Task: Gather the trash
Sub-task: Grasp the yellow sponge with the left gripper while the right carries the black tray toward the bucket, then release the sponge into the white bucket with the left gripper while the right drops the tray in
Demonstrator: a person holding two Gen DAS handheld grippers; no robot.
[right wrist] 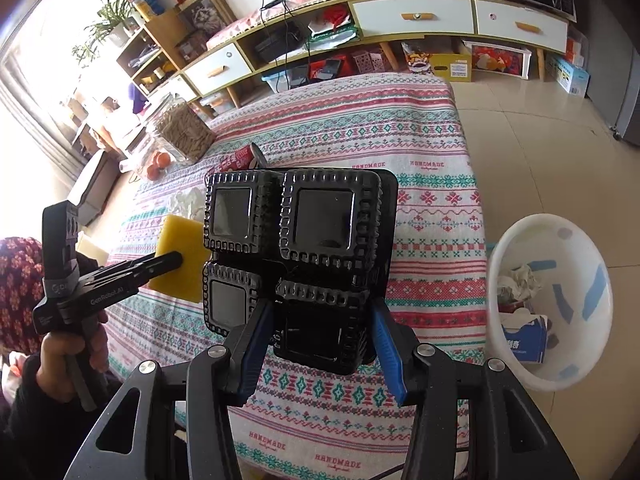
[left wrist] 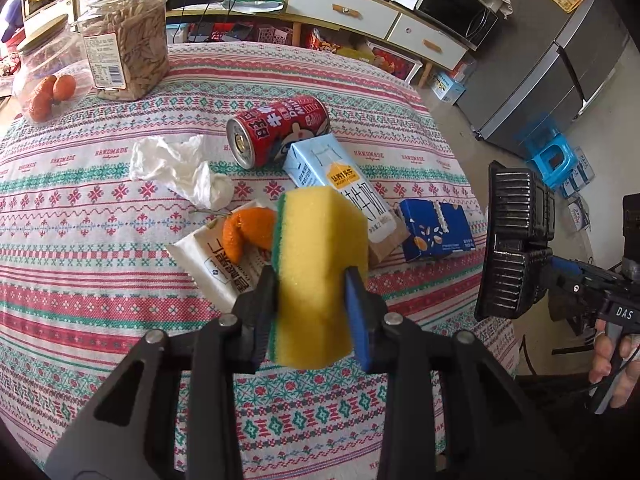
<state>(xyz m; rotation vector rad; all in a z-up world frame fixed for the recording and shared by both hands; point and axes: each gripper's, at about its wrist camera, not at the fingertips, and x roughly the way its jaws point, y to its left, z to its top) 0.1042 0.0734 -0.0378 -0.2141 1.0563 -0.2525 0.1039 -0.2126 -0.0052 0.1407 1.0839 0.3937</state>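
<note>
Trash lies spread over the worktop (left wrist: 100,208), which wears a striped knitted-pattern cloth. At the far left stand a small jar of oranges (left wrist: 44,76) and a bigger clear jar (left wrist: 124,40) filled with pale seeds. Nearer the middle sits a crumpled white tissue (left wrist: 180,172), then a flat paper packet (left wrist: 216,264) with a piece of orange peel (left wrist: 248,236) resting on it. Behind these a red can (left wrist: 276,132) lies on its side, touching a pale blue carton (left wrist: 332,176), and to the right of that is a dark blue wrapper (left wrist: 436,232) near the worktop's edge.

Above the peel, the left gripper (left wrist: 312,304) is clamped on a yellow sponge (left wrist: 316,256) with a green scouring face, its pads pressing the two broad sides and lifting it clear of the cloth.

Further right, the right gripper (right wrist: 320,344) is clamped on a black plastic tray (right wrist: 296,224) with four square pockets, held upright over the worktop by one lower pocket. On the floor at the far right stands a white bin (right wrist: 568,368) holding crumpled paper and a blue box.
</note>
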